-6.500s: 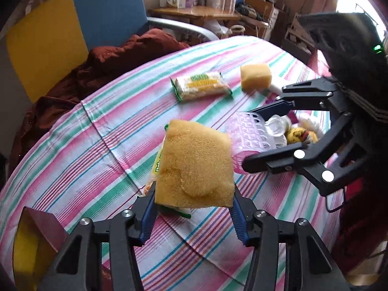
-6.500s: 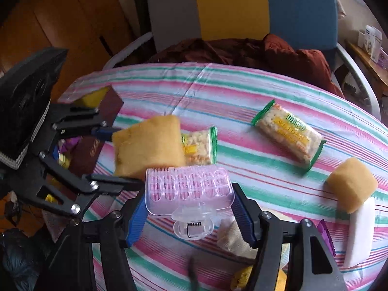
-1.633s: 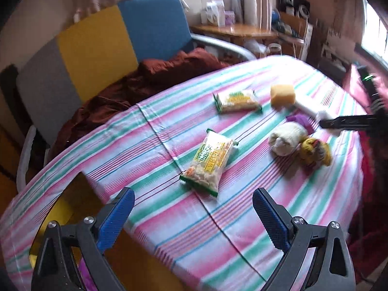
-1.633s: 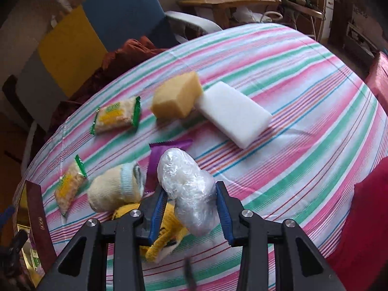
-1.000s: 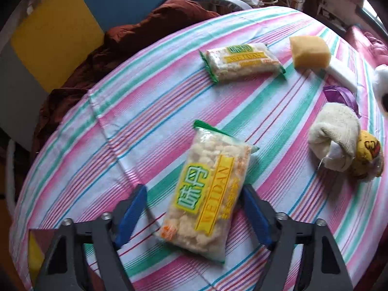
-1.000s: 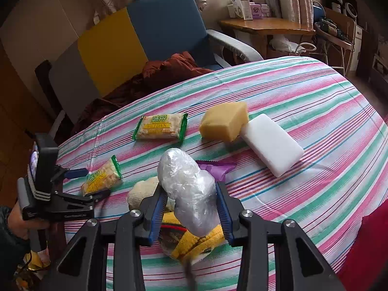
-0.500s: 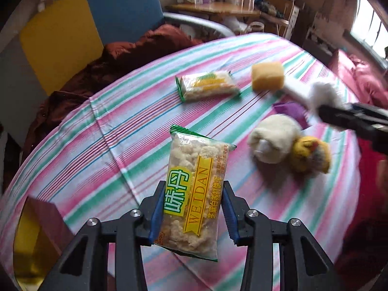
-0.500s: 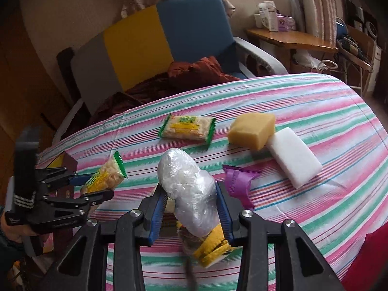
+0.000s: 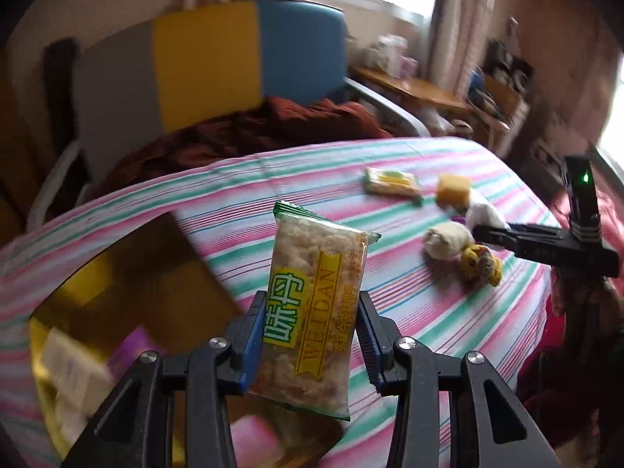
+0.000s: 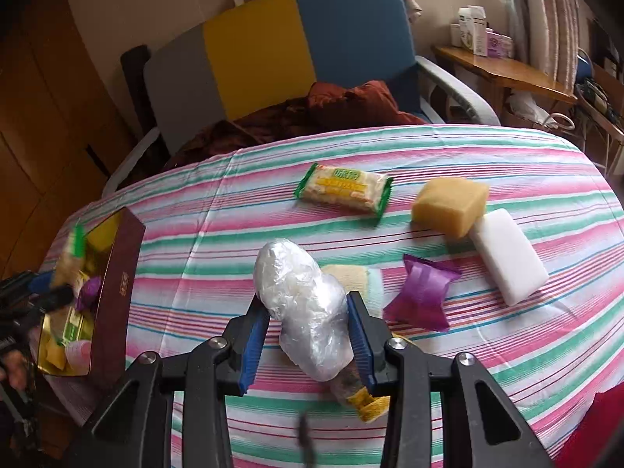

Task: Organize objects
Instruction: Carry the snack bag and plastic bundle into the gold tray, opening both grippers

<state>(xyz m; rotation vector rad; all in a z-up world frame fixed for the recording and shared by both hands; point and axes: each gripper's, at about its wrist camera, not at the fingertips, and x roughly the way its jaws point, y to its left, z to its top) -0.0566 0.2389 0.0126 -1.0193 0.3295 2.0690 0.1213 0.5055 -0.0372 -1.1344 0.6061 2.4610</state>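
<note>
Striped tablecloth (image 10: 448, 148) carries a maroon gold-lined box (image 10: 117, 273) of blurred, unreadable packets at its edge, left gripper (image 9: 308, 335) clamping a snack packet (image 9: 316, 296) above it, right gripper (image 10: 308, 335) pinching a plastic-wrapped bundle (image 10: 304, 308) over the table.

Both tongs share one build. The left tongs (image 9: 310, 335) and right tongs (image 10: 308, 335) have matte black angular plastic arms with triangular cut-outs. Round silver screws sit at their joints. Each finger carries a ribbed blue pad (image 9: 252, 345). Seen from the left wrist, the right unit's black body shows a small green light and pale stripes.
</note>
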